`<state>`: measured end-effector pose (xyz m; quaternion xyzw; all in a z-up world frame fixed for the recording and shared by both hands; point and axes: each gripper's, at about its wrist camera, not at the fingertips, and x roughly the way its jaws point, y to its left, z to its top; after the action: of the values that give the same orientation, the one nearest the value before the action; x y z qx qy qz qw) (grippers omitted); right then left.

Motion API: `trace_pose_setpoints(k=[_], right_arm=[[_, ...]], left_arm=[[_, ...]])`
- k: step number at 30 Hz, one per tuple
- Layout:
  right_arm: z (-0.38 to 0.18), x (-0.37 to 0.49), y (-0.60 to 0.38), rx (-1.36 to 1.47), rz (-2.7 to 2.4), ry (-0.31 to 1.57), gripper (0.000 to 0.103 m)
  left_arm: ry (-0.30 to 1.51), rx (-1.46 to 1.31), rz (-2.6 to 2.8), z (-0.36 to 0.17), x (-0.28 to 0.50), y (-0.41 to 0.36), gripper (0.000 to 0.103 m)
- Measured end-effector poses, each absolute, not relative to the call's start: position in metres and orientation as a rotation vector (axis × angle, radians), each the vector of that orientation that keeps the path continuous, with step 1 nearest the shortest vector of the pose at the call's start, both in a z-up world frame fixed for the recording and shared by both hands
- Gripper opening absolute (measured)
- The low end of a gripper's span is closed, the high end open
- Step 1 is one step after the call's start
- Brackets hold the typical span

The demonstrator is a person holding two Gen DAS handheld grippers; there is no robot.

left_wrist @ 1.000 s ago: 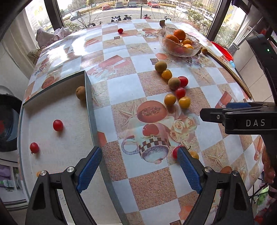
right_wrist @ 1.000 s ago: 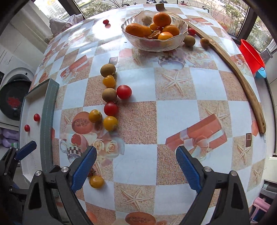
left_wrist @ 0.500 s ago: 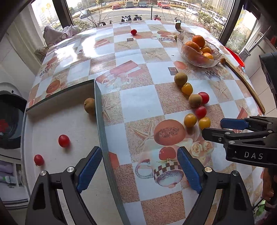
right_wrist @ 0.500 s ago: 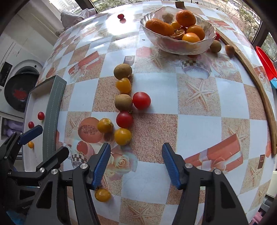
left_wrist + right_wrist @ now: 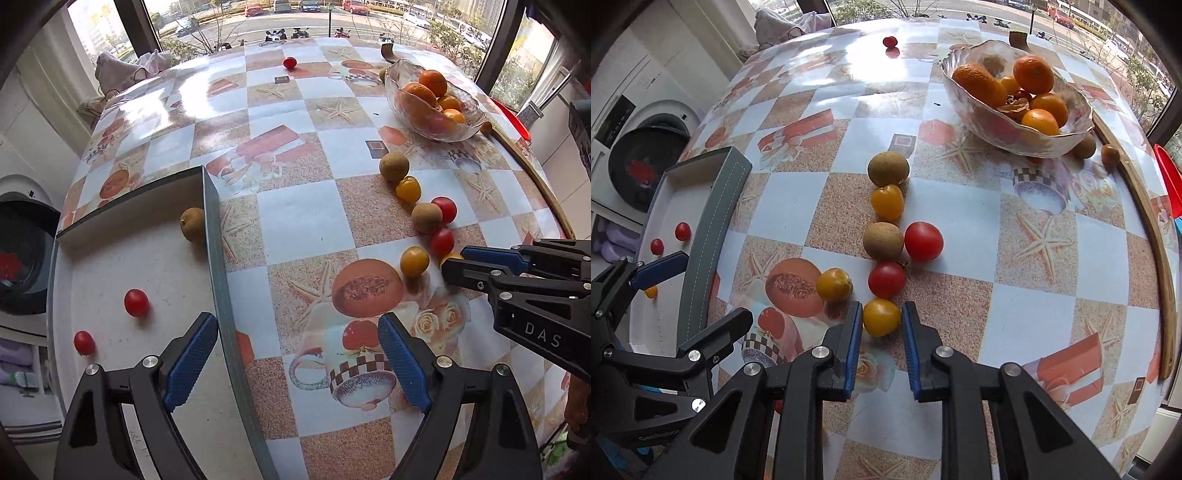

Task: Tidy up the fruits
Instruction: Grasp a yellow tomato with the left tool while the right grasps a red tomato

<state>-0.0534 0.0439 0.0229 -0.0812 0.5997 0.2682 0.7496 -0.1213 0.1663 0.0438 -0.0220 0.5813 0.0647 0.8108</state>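
Observation:
A line of small fruits lies on the patterned tablecloth: brown kiwis (image 5: 888, 168), yellow tomatoes (image 5: 887, 202) and red tomatoes (image 5: 923, 241). My right gripper (image 5: 882, 318) has its pads on either side of the nearest yellow tomato (image 5: 881, 316), close against it on the table; it also shows in the left wrist view (image 5: 458, 266). My left gripper (image 5: 295, 354) is open and empty above the right wall of the grey tray (image 5: 218, 258). The tray holds two red tomatoes (image 5: 136, 302) and a kiwi (image 5: 192, 223).
A glass bowl (image 5: 1015, 125) of oranges stands at the back right, with a kiwi (image 5: 1084, 147) beside it. A lone red tomato (image 5: 888, 41) lies at the far back. A wooden strip (image 5: 1152, 236) edges the table's right side. A washing machine (image 5: 639, 162) stands left.
My right gripper moved forward and narrowed around the nearest yellow tomato. My left gripper drew back to the left, over the tray wall.

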Motion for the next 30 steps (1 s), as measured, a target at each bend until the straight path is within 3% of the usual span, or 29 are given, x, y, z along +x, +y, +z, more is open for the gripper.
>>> trace_pose_setpoints(k=[8,15,17,18,24,30], right_arm=[[0.031,-0.042,0.014,-0.090,0.536,1.317,0.024],[0.028,-0.032,-0.005,-0.030,0.517,1.341,0.023],[0.027,-0.030,-0.010,-0.011,0.510,1.352,0.024],[0.026,-0.030,-0.012,-0.006,0.510,1.354,0.024],[0.024,-0.032,-0.014,0.043,0.533,1.367,0.024],[0.024,-0.039,-0.007,0.040,0.595,1.381,0.024]], left_arm=[[1.192,0.053,0.043,0.054,-0.108,0.133,0.089],[1.223,0.085,-0.047,0.029,-0.078,0.112,0.089],[1.225,0.084,-0.063,0.024,-0.076,0.110,0.083],[1.233,0.083,-0.069,0.021,-0.074,0.109,0.071],[1.219,0.046,-0.084,0.022,-0.072,0.110,0.046],[1.217,0.002,-0.110,0.025,-0.077,0.115,0.031]])
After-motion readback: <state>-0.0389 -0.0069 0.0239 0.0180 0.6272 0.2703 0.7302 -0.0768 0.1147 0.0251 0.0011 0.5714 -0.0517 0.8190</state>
